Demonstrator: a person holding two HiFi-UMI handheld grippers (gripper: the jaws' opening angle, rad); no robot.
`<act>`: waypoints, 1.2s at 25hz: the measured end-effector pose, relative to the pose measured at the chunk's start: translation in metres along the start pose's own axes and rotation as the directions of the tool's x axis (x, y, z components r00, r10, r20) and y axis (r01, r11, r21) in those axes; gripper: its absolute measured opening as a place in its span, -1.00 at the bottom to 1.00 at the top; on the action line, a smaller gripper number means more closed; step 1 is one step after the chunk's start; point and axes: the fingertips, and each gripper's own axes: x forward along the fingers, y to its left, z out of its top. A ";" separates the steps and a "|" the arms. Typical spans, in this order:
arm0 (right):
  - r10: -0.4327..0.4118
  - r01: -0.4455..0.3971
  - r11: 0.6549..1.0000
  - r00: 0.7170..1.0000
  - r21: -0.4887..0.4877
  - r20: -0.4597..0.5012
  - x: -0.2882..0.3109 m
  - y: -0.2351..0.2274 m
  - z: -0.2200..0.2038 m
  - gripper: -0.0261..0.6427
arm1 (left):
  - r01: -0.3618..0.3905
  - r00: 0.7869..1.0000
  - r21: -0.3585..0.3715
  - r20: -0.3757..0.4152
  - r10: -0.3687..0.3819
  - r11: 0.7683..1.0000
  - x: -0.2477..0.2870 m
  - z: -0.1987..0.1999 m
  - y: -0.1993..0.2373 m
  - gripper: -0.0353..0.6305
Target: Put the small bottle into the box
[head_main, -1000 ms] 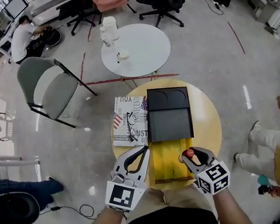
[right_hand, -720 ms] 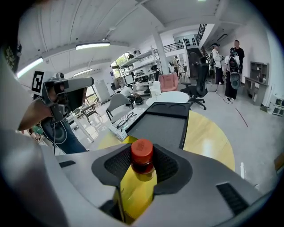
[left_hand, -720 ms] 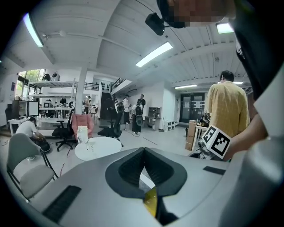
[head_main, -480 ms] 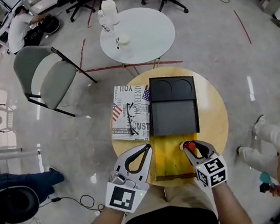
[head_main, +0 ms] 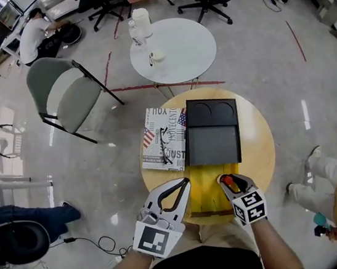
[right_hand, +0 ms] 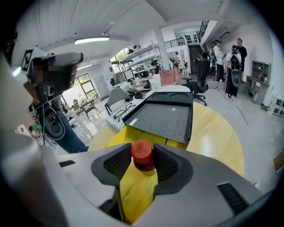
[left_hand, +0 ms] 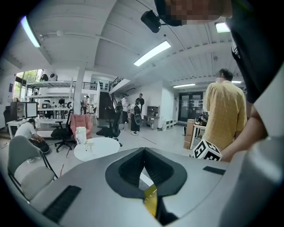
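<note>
Small bottle (right_hand: 142, 154): red screw cap, body below mostly hidden, no label legible. The right gripper (head_main: 231, 180) pinches it at the cap, its jaws having just opened a touch, low over the open yellow box (head_main: 205, 193). Left gripper (left_hand: 143, 150): jaws pressed together, nothing between. Flag-print magazine (head_main: 164, 139) beside the box: only "UST" reads.

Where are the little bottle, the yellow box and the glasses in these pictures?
bottle (right_hand: 142, 153), right gripper view, on its red cap.
box (head_main: 203, 188), head view, on its bare yellow floor.
glasses (head_main: 167, 144), head view, on the frame.
</note>
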 end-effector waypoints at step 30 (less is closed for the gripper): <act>0.009 0.053 0.990 0.900 -0.129 0.436 -0.206 0.093 0.120 -0.88 | 0.009 0.976 -0.052 0.216 0.003 0.999 -0.109 0.103 -0.027 -0.85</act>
